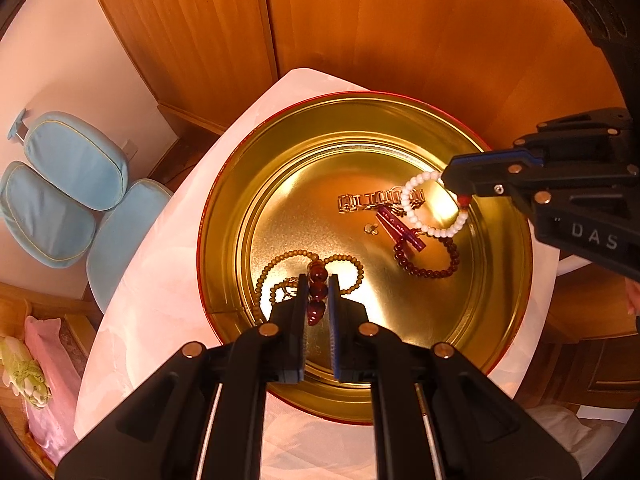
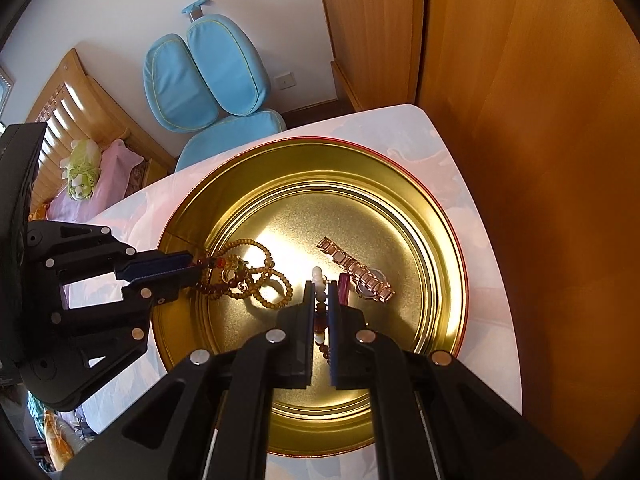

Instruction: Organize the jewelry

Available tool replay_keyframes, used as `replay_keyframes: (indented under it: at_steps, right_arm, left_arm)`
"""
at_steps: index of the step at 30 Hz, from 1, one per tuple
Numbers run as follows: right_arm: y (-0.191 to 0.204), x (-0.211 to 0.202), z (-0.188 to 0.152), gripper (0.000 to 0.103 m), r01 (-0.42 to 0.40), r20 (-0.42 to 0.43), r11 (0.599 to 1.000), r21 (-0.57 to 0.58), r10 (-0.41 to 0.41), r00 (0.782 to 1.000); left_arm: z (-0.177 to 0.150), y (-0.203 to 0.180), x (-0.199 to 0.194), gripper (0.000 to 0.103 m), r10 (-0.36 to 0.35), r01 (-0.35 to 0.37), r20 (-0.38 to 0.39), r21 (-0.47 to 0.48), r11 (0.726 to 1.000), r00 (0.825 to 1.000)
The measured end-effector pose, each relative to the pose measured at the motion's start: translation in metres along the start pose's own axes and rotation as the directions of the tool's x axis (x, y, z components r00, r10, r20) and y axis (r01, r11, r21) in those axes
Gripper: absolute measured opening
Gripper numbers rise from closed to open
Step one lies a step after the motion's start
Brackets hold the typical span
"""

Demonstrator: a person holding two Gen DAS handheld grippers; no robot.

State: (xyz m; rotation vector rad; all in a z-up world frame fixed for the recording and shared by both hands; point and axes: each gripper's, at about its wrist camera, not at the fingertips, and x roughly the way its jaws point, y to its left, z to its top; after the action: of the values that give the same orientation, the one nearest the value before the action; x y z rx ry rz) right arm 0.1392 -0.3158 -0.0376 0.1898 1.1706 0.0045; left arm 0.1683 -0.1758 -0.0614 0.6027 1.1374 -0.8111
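A round gold tin [image 1: 248,184] [image 2: 440,264] sits on a pale table. My left gripper [image 1: 318,280] [image 2: 192,266] is shut on the large amber beads of a tan bead necklace [image 1: 344,258] [image 2: 264,280] inside the tin. My right gripper [image 2: 320,286] [image 1: 456,190] is shut on a white bead bracelet [image 1: 412,208] [image 2: 318,272] over the tin's right side. A gold link watch [image 1: 360,202] [image 2: 360,272], a purple clip [image 1: 400,228], a dark red bead bracelet [image 1: 436,268] and a small charm [image 1: 371,229] lie on the tin floor.
The table [image 1: 160,280] [image 2: 472,184] stands in a corner against wooden wardrobe panels [image 1: 360,20] [image 2: 540,120]. A blue chair [image 1: 68,184] [image 2: 208,80] is beyond the table's left edge. A bed with a pink cover and plush toy [image 2: 84,172] is further left.
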Motion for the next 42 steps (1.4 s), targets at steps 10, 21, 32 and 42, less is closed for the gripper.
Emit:
replay_keyframes:
  at_steps: [10, 21, 32, 42]
  right_arm:
    - [-0.002, -0.010, -0.002, 0.079, 0.080, 0.082, 0.996, 0.030, -0.082, 0.993]
    - [0.000, -0.011, -0.006, 0.079, 0.073, 0.079, 0.997, 0.024, -0.075, 0.994]
    - [0.002, -0.011, -0.009, 0.079, 0.076, 0.080, 0.997, 0.027, -0.078, 0.994]
    - [-0.001, -0.007, -0.014, 0.094, 0.036, 0.051, 0.997, 0.064, -0.040, 0.998]
  left_arm:
    - [0.000, -0.002, -0.006, 0.082, 0.055, -0.054, 0.039, -0.016, 0.998, 0.998]
    - [-0.007, -0.006, -0.003, 0.082, 0.055, -0.055, 0.011, 0.006, 0.998, 0.998]
    - [-0.012, -0.004, -0.006, 0.082, 0.061, -0.061, 0.027, -0.007, 0.998, 0.998]
    - [-0.016, 0.003, -0.002, 0.082, 0.069, -0.068, 0.020, -0.052, 0.996, 0.997]
